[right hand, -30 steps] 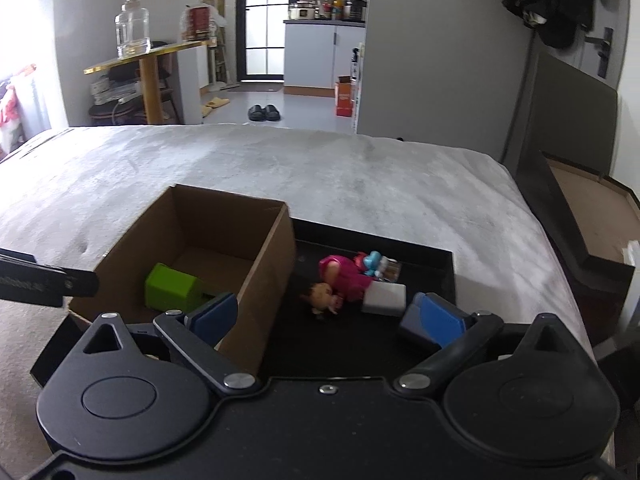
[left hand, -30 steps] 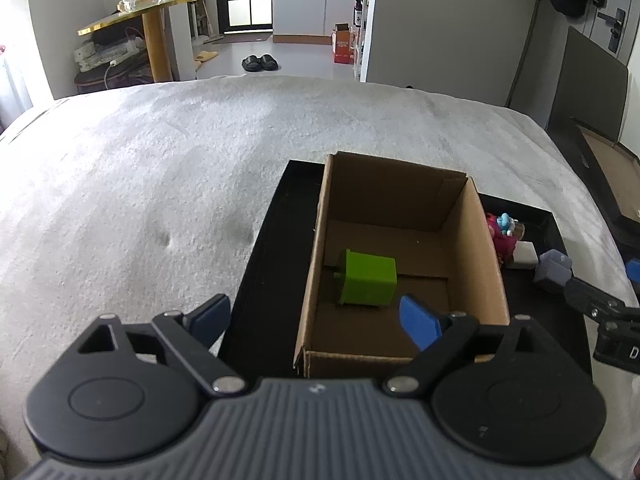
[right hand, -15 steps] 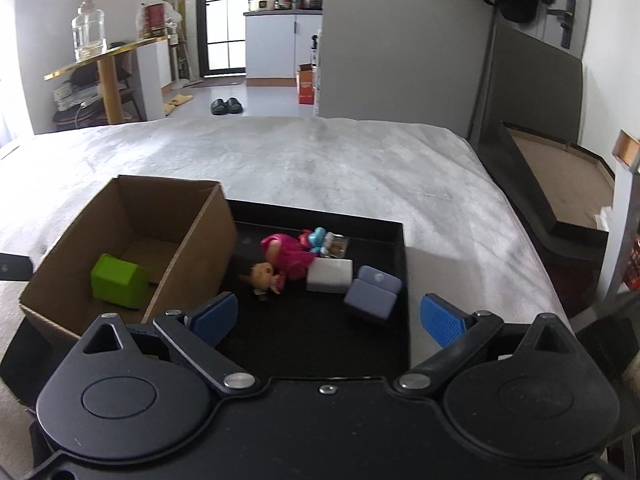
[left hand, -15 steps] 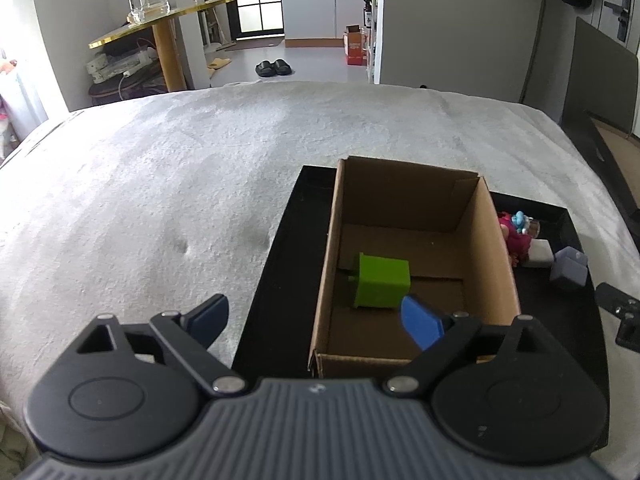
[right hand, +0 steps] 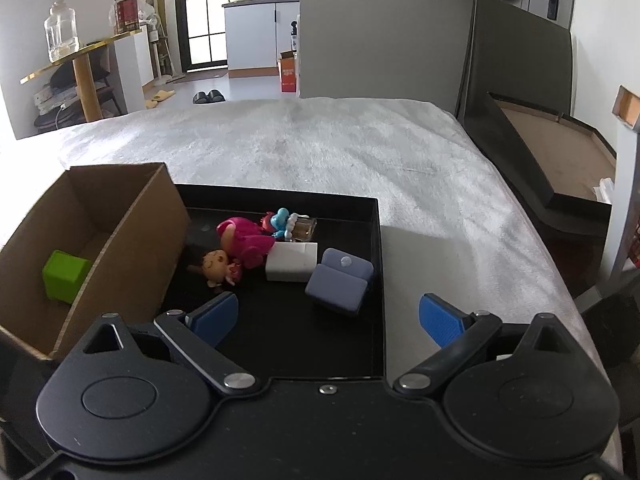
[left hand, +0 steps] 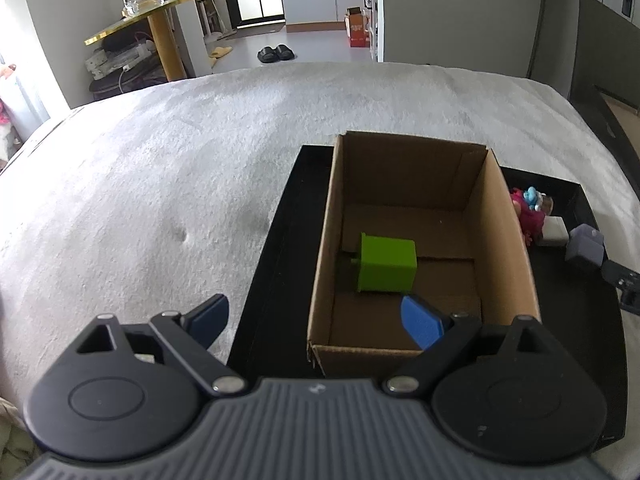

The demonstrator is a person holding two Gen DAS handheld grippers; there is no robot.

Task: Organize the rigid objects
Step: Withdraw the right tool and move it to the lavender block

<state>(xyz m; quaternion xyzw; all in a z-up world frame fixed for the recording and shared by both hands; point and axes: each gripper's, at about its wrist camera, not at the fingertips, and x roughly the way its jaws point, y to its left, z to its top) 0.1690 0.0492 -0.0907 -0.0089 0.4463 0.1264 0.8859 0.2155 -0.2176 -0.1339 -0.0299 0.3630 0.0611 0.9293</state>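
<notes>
Rigid toys are split around the brown cardboard box (right hand: 100,236), which stands at the left end of the shallow black tray (right hand: 376,280): the green plastic block (left hand: 386,264) already lies on the box floor, while the grey-blue plastic case (right hand: 340,280), the white rectangular block (right hand: 290,266) and the pink-dressed doll figures (right hand: 240,246) lie on the tray just right of the box. Over the last second the right gripper (right hand: 328,316) has swung away from the box and dropped toward the case, which now sits just ahead of its blue pads; its jaws are closing from wide with nothing between them. So the case looks like the next pick. Beside the box's near wall, the left gripper (left hand: 316,316) hangs wide open and empty
</notes>
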